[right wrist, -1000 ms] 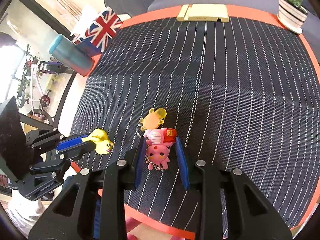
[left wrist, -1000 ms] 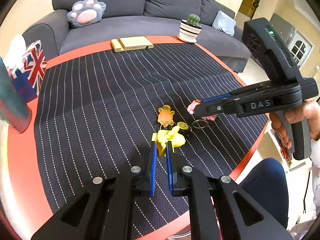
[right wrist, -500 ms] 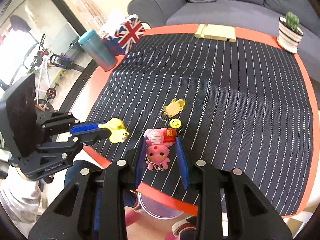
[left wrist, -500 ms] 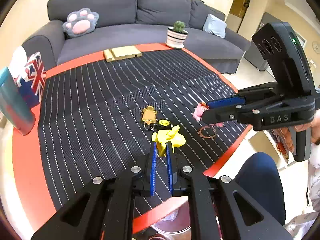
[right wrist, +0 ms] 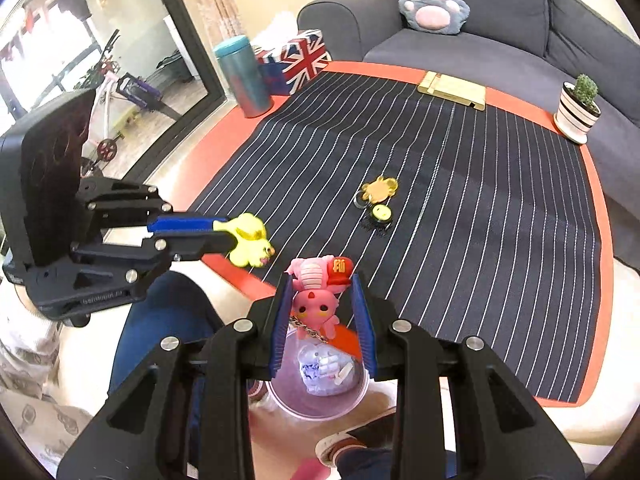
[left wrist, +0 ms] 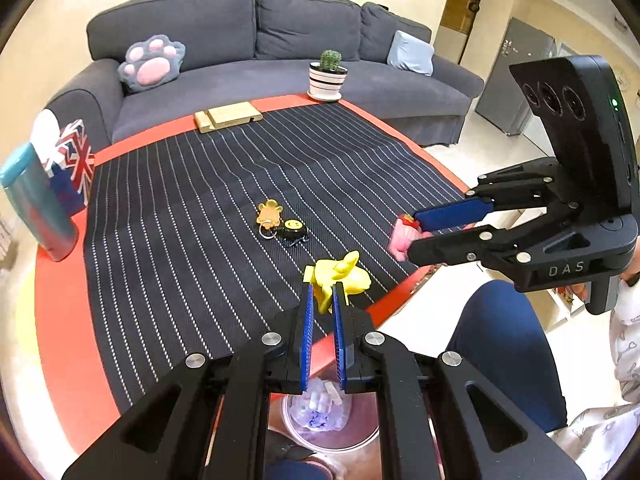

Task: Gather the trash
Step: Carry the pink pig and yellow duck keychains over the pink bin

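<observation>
While your left gripper (left wrist: 322,300) pinches the yellow toy (left wrist: 338,276) and right gripper (right wrist: 322,308) the pink toy (right wrist: 318,304) above the bin (right wrist: 316,396), two keyrings (right wrist: 378,196) remain mid-surface.

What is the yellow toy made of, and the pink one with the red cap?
The yellow toy looks like soft rubbery plastic: smooth, slightly glossy, moulded in one colour. The pink toy seems glossy moulded plastic with painted details, and its small chain looks metallic.

A home living room; grey sofa (left wrist: 256,40) with paw cushion (left wrist: 152,62); potted cactus (left wrist: 328,74) on table (left wrist: 60,300).
</observation>
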Demonstrator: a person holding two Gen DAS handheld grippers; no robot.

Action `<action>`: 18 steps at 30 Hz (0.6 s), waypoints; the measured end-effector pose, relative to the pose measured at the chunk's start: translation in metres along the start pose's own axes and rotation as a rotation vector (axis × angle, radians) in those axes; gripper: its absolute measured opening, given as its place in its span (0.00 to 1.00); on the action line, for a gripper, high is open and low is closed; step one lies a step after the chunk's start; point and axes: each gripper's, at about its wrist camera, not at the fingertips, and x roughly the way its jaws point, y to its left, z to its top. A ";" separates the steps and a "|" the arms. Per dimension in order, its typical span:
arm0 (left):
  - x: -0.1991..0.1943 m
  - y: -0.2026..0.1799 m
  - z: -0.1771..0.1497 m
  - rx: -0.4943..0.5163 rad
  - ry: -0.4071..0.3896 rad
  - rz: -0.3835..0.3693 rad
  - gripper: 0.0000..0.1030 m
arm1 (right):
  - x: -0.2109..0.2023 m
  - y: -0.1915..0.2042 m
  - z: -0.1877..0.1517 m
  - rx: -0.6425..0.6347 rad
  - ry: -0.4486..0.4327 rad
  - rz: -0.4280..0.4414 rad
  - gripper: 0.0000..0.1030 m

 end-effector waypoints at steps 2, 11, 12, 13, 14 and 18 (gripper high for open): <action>-0.003 -0.002 -0.004 -0.004 0.000 -0.007 0.09 | -0.003 0.005 -0.007 -0.011 0.001 -0.003 0.29; -0.021 -0.018 -0.024 -0.007 -0.005 -0.018 0.09 | -0.008 0.022 -0.040 -0.027 0.025 0.002 0.29; -0.023 -0.021 -0.026 -0.007 -0.008 -0.017 0.09 | -0.008 0.023 -0.044 -0.027 0.028 0.005 0.29; -0.024 -0.022 -0.028 -0.008 -0.009 -0.019 0.09 | -0.008 0.025 -0.048 -0.028 0.033 0.008 0.29; -0.026 -0.024 -0.030 -0.008 -0.008 -0.023 0.09 | -0.007 0.028 -0.050 -0.030 0.036 0.010 0.29; -0.031 -0.032 -0.039 -0.009 -0.007 -0.038 0.09 | -0.003 0.035 -0.062 -0.037 0.059 0.033 0.29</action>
